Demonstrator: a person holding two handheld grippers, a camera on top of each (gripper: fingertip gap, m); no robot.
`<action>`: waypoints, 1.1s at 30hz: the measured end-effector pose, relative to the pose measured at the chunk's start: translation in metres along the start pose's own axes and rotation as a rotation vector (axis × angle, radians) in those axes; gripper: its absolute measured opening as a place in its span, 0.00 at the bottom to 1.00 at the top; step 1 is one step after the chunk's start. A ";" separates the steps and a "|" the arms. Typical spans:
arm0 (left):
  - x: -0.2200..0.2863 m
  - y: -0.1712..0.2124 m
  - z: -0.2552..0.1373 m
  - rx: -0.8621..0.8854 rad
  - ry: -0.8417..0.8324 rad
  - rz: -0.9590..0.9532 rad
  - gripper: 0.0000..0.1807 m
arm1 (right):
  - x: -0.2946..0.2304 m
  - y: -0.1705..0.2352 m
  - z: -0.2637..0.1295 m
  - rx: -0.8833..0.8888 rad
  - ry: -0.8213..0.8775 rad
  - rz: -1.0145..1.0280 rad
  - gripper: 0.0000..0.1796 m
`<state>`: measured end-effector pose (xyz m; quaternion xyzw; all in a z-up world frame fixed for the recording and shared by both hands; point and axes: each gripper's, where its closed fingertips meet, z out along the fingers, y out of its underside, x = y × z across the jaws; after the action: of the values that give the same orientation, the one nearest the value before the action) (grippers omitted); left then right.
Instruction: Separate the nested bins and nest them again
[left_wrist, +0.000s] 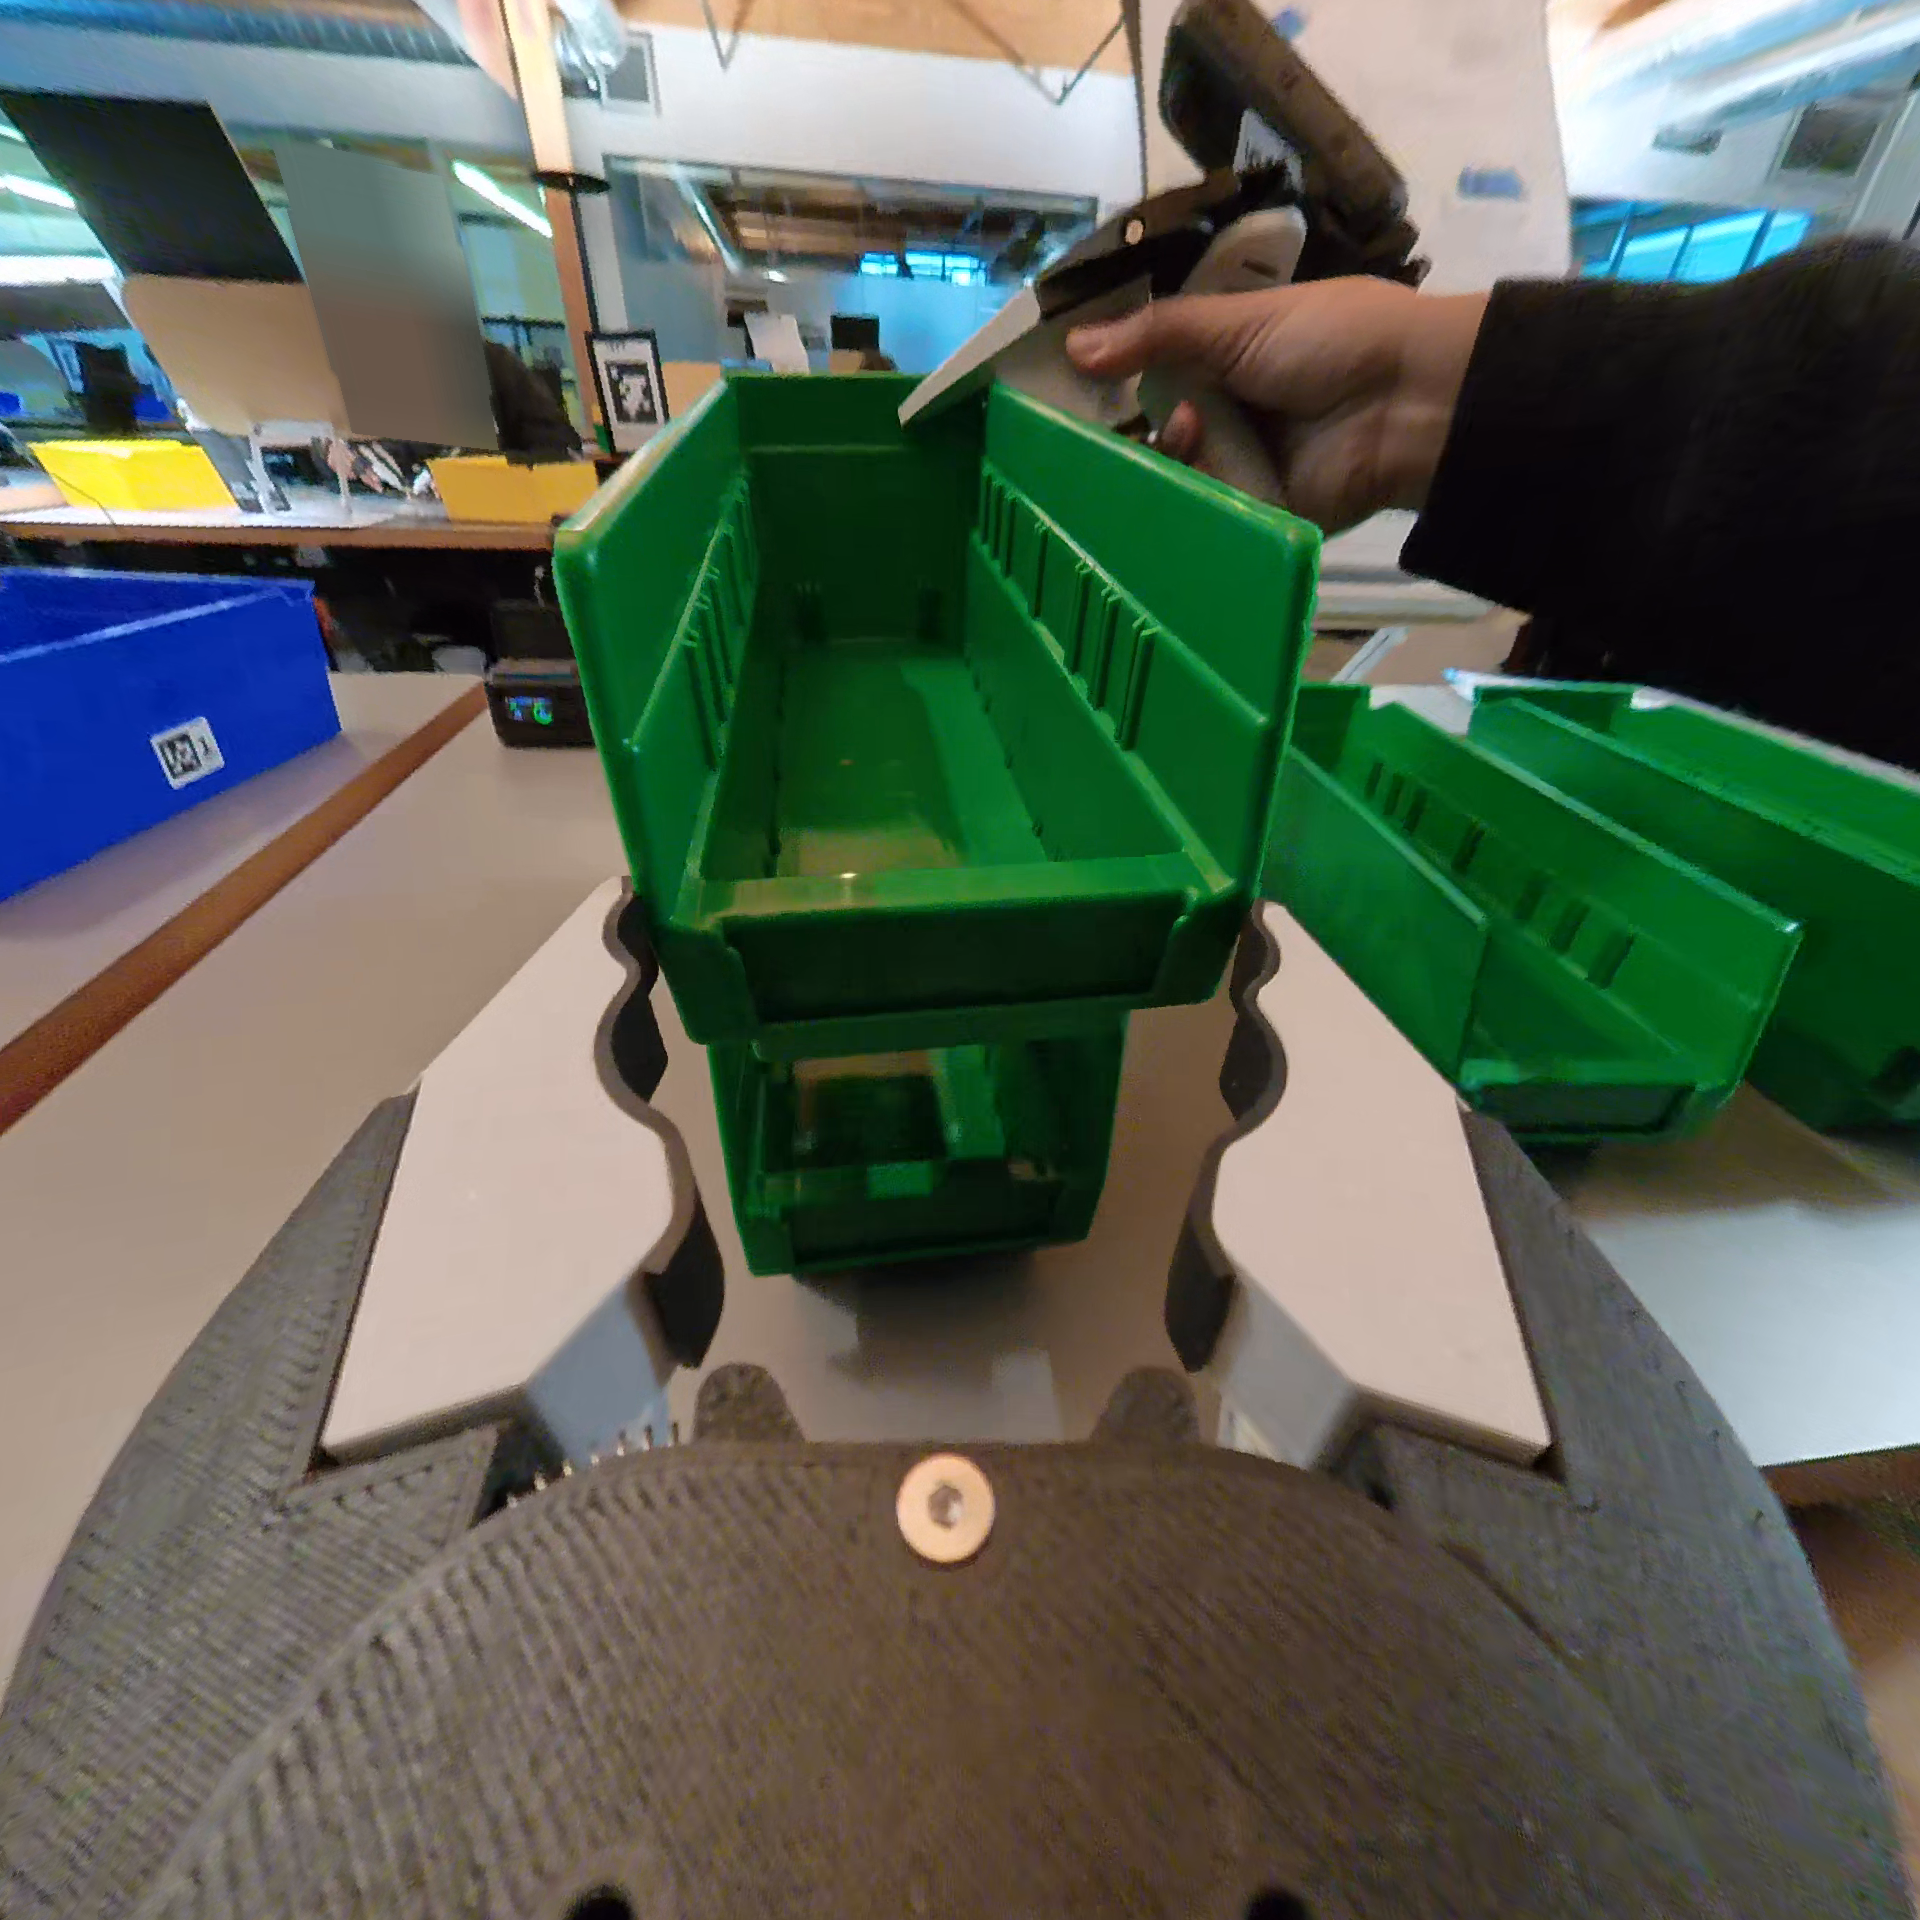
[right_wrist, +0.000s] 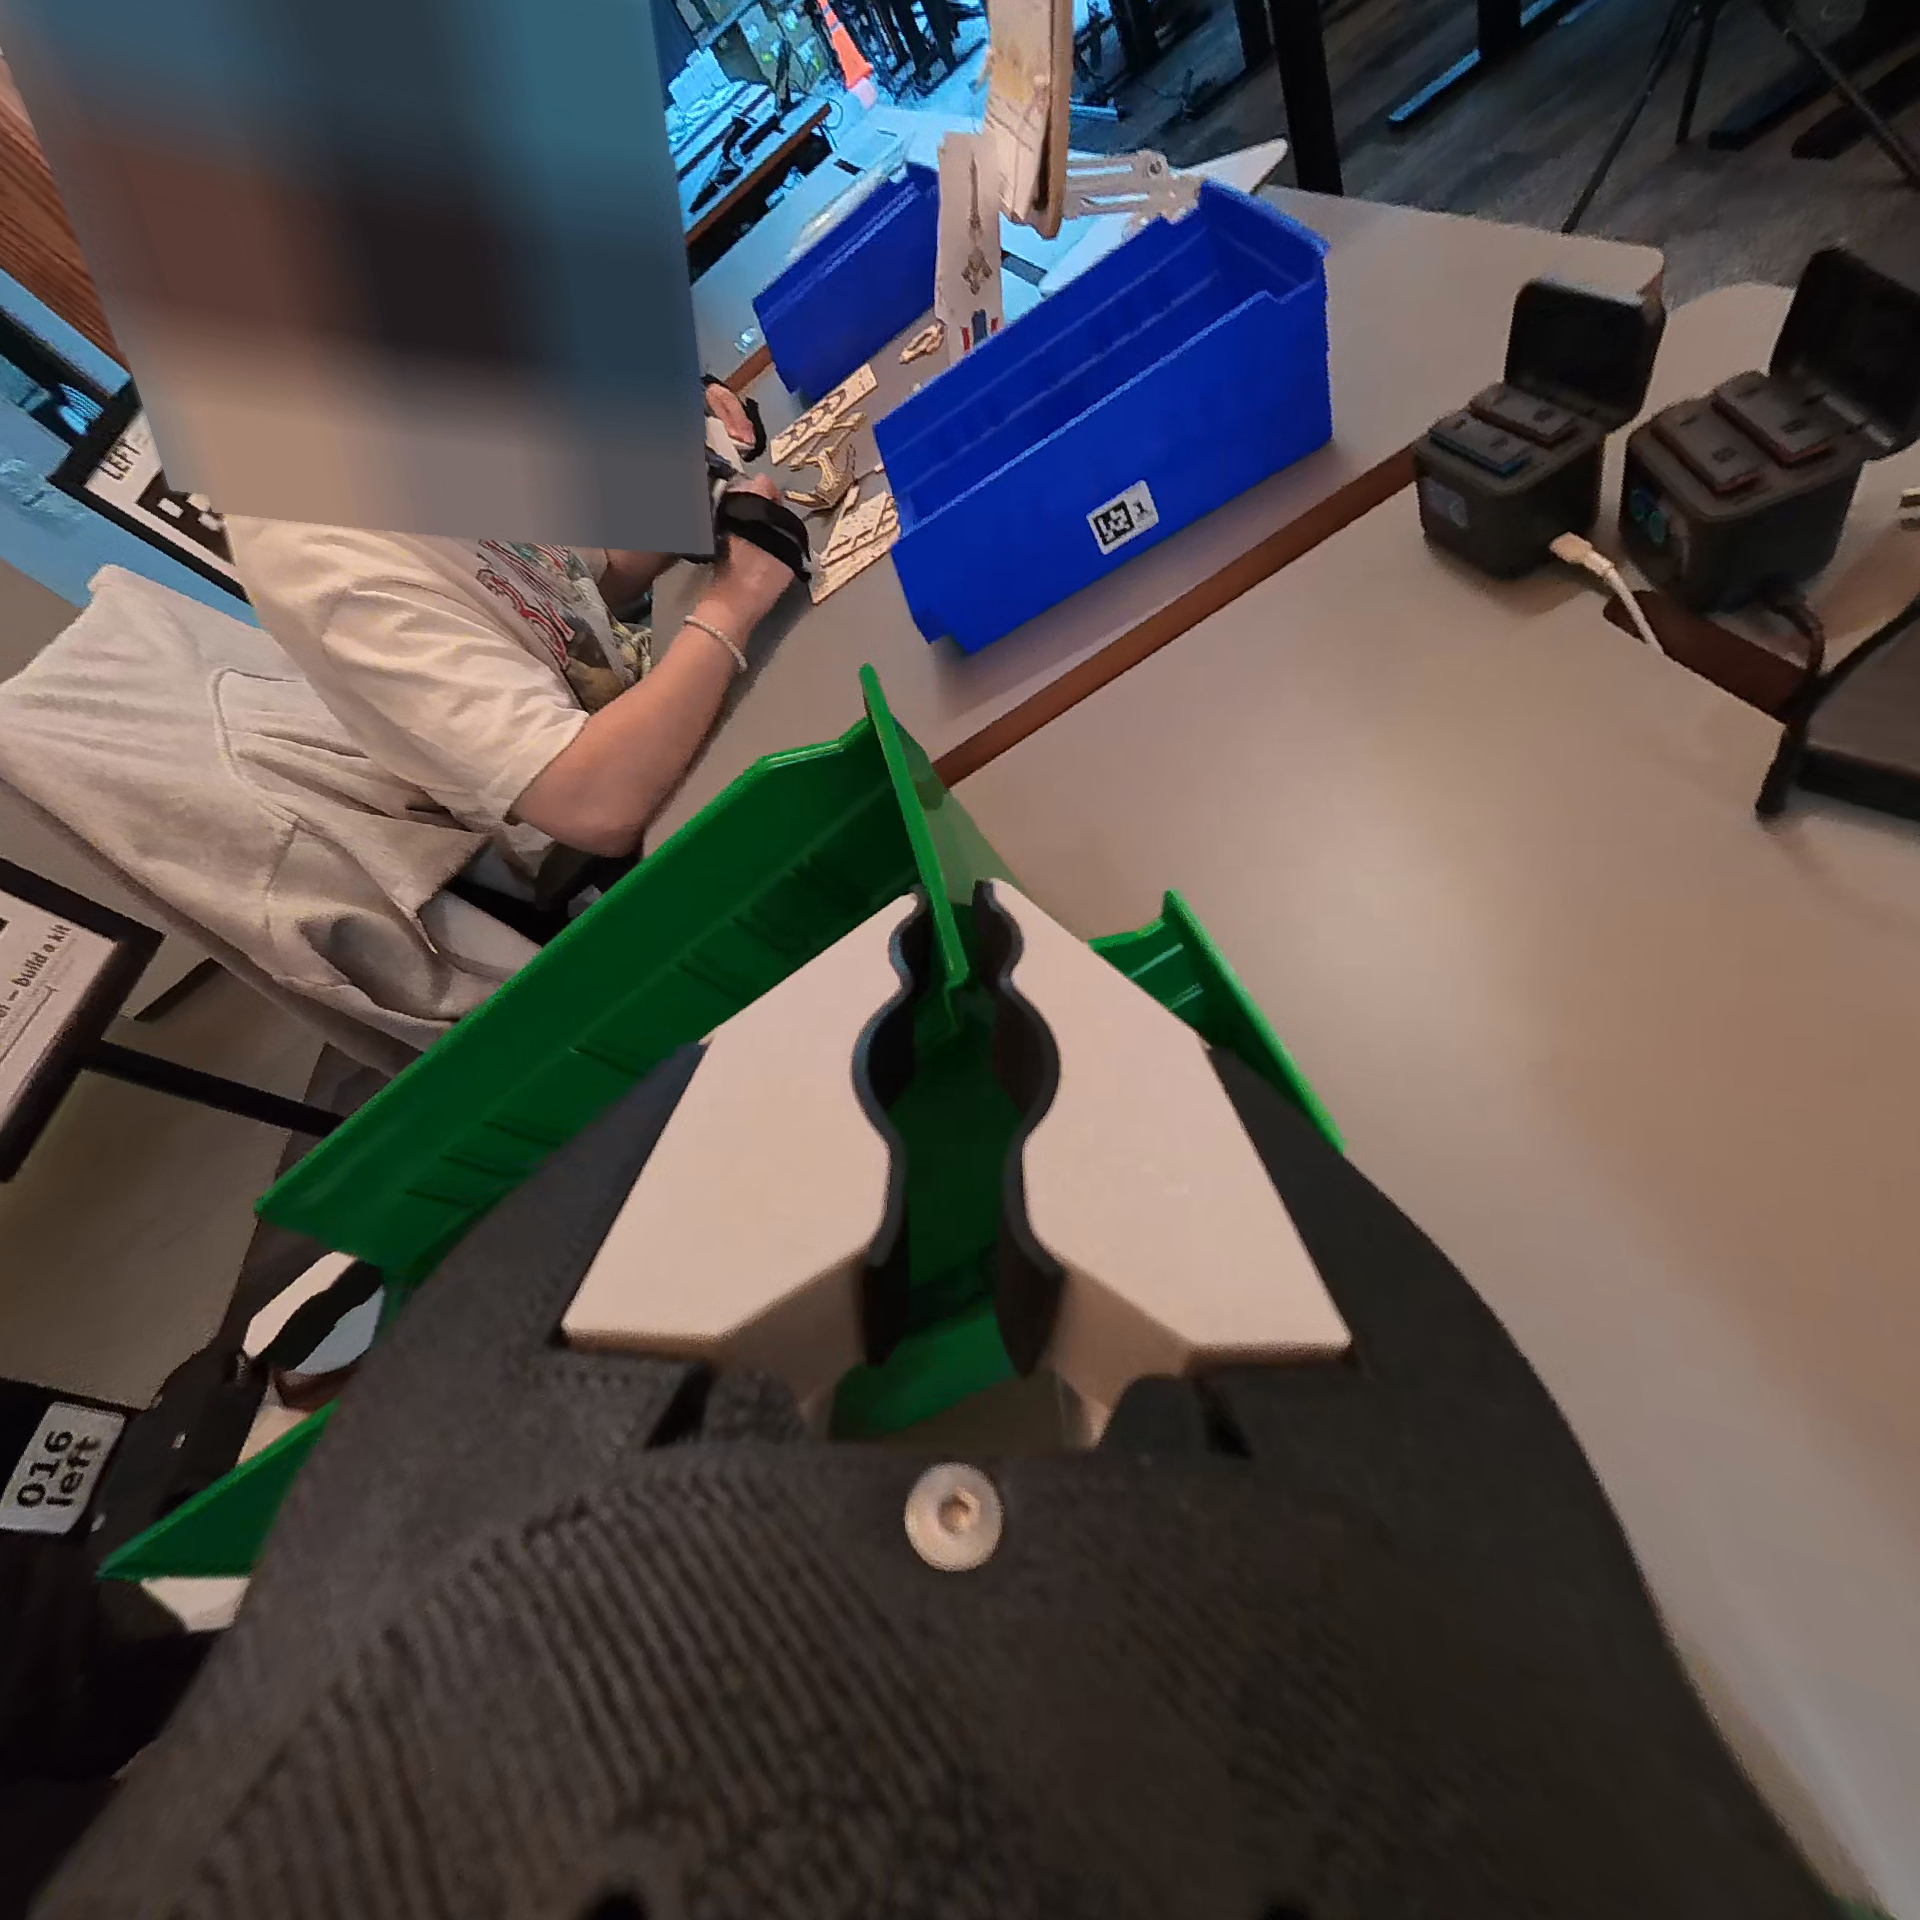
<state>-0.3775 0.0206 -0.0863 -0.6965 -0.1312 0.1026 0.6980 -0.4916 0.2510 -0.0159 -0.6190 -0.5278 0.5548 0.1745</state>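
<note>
An upper green bin is held tilted above a lower green bin that stands on the grey table. My left gripper has its fingers spread wide and pressed against the two front corners of the upper bin. My right gripper is shut on the thin back wall of the same bin. It also shows in the left wrist view, held by a hand at the bin's far end. Two more green bins lie side by side to the right.
A blue bin stands on the neighbouring table to the left, also in the right wrist view. Two black charger boxes sit at the table's far edge. A seated person works beside the blue bin.
</note>
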 end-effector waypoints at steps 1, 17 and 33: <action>0.003 -0.008 -0.002 0.018 0.003 -0.002 0.61 | -0.004 -0.004 -0.004 0.008 -0.006 -0.006 0.03; 0.173 -0.093 0.004 0.163 0.274 -0.024 0.60 | -0.014 -0.008 -0.251 0.233 0.168 -0.025 0.03; 0.464 -0.039 0.036 0.038 0.737 -0.176 0.58 | 0.053 0.126 -0.597 0.497 0.506 0.158 0.03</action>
<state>0.0470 0.2055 -0.0288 -0.6597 0.0712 -0.2127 0.7173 0.0771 0.4682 0.0497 -0.7144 -0.2672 0.5071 0.4014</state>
